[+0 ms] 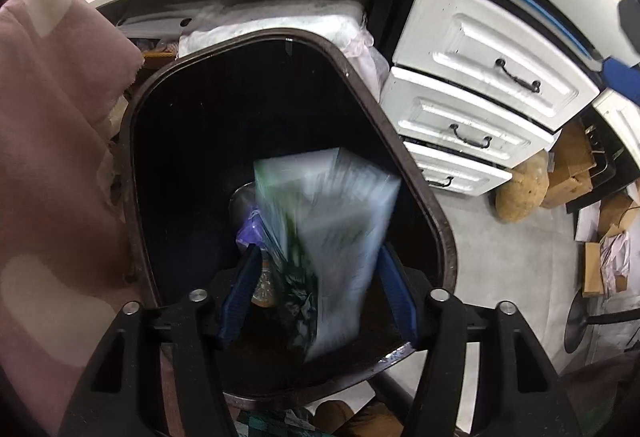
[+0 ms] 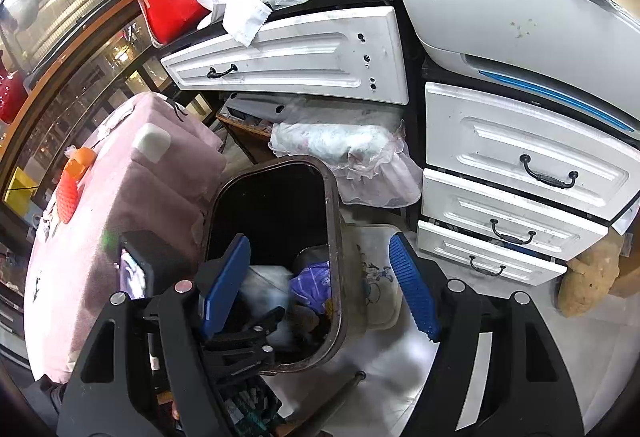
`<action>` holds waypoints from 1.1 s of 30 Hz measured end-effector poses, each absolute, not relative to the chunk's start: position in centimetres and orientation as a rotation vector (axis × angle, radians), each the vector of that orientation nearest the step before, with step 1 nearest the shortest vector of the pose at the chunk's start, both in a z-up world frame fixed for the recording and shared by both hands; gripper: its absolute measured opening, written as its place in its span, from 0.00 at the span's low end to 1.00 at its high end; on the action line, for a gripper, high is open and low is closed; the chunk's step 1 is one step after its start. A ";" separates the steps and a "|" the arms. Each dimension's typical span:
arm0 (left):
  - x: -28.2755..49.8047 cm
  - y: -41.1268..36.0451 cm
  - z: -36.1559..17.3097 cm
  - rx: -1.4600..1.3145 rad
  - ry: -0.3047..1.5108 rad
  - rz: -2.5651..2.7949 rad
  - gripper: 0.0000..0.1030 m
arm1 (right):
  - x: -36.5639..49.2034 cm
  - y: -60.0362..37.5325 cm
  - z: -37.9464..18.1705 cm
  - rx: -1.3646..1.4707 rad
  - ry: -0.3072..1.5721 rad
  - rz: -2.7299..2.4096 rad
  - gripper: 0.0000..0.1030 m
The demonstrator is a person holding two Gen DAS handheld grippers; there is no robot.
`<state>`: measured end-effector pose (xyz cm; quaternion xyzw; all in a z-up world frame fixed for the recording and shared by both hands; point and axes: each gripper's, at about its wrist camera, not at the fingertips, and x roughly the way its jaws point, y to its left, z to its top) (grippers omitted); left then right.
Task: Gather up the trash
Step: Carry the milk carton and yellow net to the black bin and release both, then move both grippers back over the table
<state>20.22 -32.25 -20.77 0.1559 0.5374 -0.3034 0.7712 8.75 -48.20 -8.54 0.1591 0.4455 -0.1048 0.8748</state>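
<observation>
A dark brown trash bin stands on the floor; it also shows in the right wrist view. My left gripper is over the bin's mouth, jaws open. A white and green carton, motion-blurred, is between the fingers and not gripped. Purple wrapper trash lies inside the bin, also in the right wrist view. My right gripper is open and empty above the bin's right edge. The left gripper's body shows below it.
White drawers stand right of the bin, with a printer on top. A pink-covered seat is on the left. A bagged pillow lies behind the bin. Cardboard boxes and a tan sack sit on the floor.
</observation>
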 end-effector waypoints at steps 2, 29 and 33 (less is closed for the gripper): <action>20.4 -32.4 -21.1 0.350 1.170 -0.637 0.79 | 8.8 -48.0 -8.5 0.328 0.930 -0.216 0.70; 11.6 -26.2 -6.1 0.233 0.807 -0.810 0.94 | 8.0 -44.8 -1.4 0.217 0.750 -0.202 0.82; 11.4 -23.9 -4.0 0.214 0.751 -0.786 0.94 | 8.7 -42.6 -0.9 0.180 0.746 -0.160 0.82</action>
